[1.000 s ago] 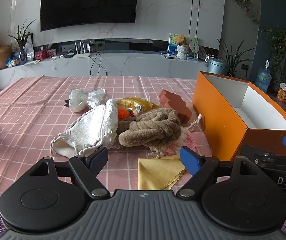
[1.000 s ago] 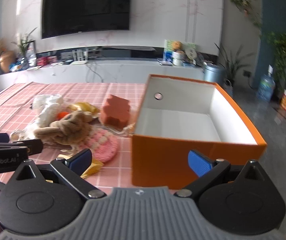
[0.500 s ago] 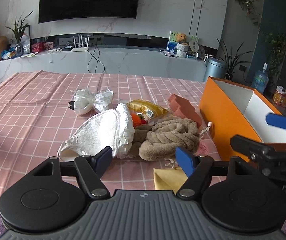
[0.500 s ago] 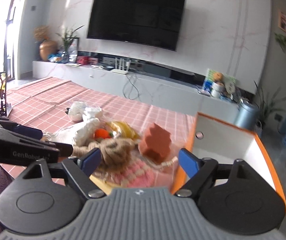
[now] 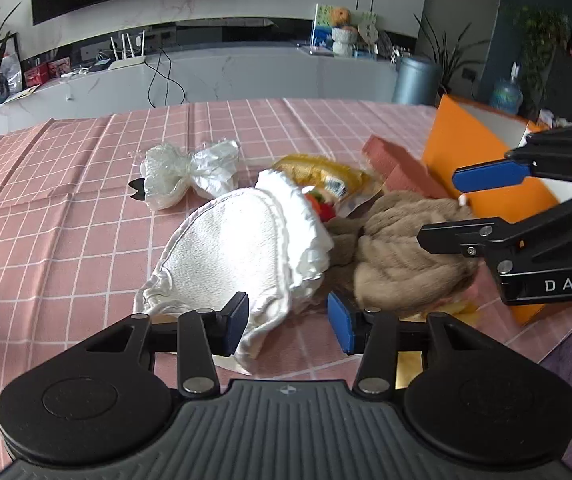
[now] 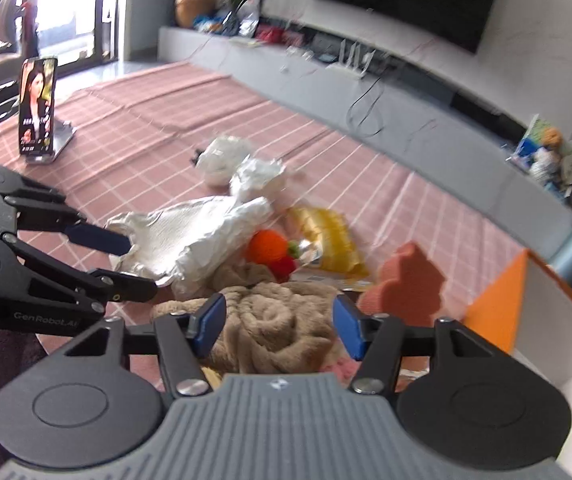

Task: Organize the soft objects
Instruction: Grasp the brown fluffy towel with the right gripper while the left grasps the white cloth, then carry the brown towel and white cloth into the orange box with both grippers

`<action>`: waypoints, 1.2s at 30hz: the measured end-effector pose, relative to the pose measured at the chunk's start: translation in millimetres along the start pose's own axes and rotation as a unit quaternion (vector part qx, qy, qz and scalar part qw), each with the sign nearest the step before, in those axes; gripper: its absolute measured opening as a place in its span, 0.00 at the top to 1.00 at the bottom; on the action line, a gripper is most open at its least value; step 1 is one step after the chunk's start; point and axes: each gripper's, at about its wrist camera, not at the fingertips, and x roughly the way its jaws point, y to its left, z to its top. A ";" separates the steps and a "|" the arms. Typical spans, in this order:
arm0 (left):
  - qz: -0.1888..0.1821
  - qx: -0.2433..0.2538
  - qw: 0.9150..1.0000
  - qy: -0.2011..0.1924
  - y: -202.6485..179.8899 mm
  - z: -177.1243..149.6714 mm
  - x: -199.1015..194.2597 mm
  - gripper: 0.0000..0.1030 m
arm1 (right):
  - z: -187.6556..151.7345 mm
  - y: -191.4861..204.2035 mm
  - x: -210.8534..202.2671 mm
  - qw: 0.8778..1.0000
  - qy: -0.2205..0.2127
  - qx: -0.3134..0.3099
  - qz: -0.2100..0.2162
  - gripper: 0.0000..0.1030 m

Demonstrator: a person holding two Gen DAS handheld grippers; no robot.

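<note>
The left tongs (image 5: 288, 322) hung released over the near edge of the white cloth (image 5: 238, 256). The right tongs (image 6: 278, 322) — released too — straddled the brown plush towel (image 6: 278, 320) mid-pile near the worktop's (image 5: 66, 216) front edge. Beside it stood the orange box (image 5: 482, 168) — toward the right edge.

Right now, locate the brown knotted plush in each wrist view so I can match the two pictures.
Left wrist view: the brown knotted plush lies right of centre, beside the white cloth, under the right tongs.
Right wrist view: it sits bottom centre, between the two blue fingertips.
Shared landmark: the orange box, to the right of the plush in both.
</note>
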 end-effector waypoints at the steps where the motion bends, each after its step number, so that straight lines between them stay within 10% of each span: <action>1: 0.001 0.004 1.000 0.005 2.7 0.8 3.8 0.45 | 2.3 0.3 7.4 1.000 0.012 -0.004 0.007 0.43; 15: 0.030 0.110 0.992 0.051 -1.0 -9.8 48.5 0.34 | -6.1 -3.3 59.4 0.995 0.086 -0.015 0.054 0.22; 23: 0.032 0.081 0.995 0.041 13.7 -7.6 35.9 0.87 | -6.7 -14.3 48.4 0.995 0.067 0.012 0.070 0.43; 36: 0.075 0.055 0.995 -0.049 -2.6 28.5 -20.0 0.94 | 3.4 -29.3 -6.2 0.997 -0.001 0.054 0.062 0.54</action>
